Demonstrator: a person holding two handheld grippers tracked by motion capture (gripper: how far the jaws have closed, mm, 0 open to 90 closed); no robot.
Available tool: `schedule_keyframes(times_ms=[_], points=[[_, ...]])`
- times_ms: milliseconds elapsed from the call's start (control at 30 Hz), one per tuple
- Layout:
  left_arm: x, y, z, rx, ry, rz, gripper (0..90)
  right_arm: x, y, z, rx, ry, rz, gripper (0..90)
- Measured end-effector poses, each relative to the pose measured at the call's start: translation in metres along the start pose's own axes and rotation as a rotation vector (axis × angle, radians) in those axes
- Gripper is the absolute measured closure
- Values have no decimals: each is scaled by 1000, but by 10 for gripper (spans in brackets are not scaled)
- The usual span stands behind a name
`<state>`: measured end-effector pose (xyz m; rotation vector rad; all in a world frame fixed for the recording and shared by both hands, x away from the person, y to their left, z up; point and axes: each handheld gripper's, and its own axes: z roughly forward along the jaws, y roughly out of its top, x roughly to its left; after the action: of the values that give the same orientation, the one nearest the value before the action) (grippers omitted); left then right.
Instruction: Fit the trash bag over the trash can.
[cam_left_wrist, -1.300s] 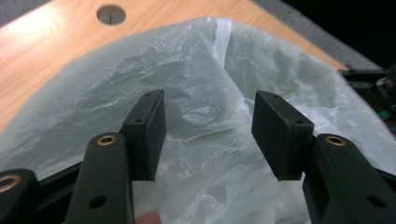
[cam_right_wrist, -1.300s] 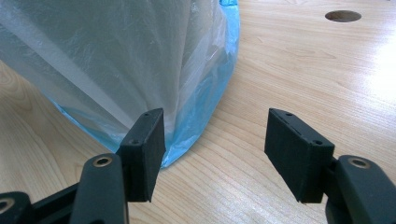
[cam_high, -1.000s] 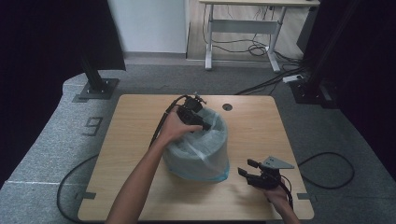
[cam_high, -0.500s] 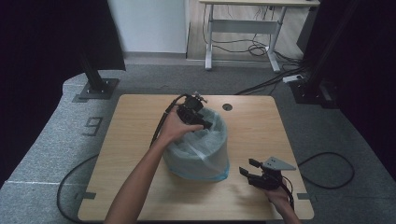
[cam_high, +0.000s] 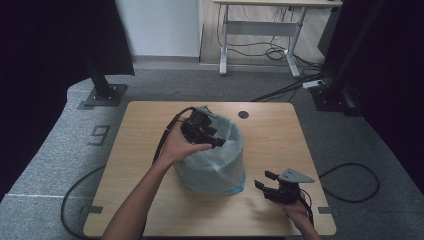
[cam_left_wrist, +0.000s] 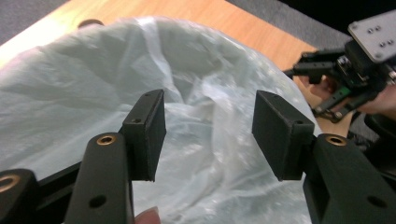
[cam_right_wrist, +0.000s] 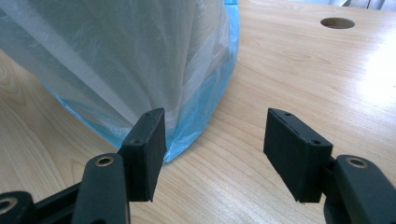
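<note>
A bin lined with a translucent plastic bag (cam_high: 220, 165), blue along its bottom edge, stands in the middle of the wooden table (cam_high: 280, 135). My left gripper (cam_high: 216, 137) hovers over the bag's mouth on its left side, held in a hand. In the left gripper view its jaws (cam_left_wrist: 208, 135) stand open above the crumpled bag (cam_left_wrist: 70, 93) with nothing between the pads. My right gripper (cam_high: 263, 180) rests low near the table's front right, open, pointing at the bag's base. The blue hem of the bag (cam_right_wrist: 116, 56) lies just beyond the right gripper (cam_right_wrist: 212, 149), and bare wood shows between its jaws.
A round cable hole (cam_high: 243, 114) sits in the table behind the bin. The left gripper's black cable (cam_high: 165, 135) trails off the table's left side. Black stand bases (cam_high: 102, 95) and a desk frame (cam_high: 260, 30) stand on the grey floor beyond.
The left gripper has shifted a little toward the near side over the bag's mouth. The right gripper has stayed where it was.
</note>
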<state>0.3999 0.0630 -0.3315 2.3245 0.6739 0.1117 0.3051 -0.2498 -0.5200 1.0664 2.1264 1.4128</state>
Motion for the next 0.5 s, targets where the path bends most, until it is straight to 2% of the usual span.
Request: schedule_keyframes(times_ms=[67, 200, 267, 433, 500], points=[[-3, 0, 3, 24, 14, 11, 451, 1, 0, 1, 7, 0, -1, 381], [-4, 2, 18, 108, 29, 11, 458, 1, 0, 2, 10, 1, -3, 382], [-5, 2, 26, 145, 48, 24, 466, 1, -1, 1, 11, 0, -3, 382], [-6, 4, 39, 203, 42, 26, 469, -1, -1, 0, 12, -5, 4, 383], [-6, 5, 41, 212, 39, 21, 470, -1, -1, 0, 13, -6, 5, 383]])
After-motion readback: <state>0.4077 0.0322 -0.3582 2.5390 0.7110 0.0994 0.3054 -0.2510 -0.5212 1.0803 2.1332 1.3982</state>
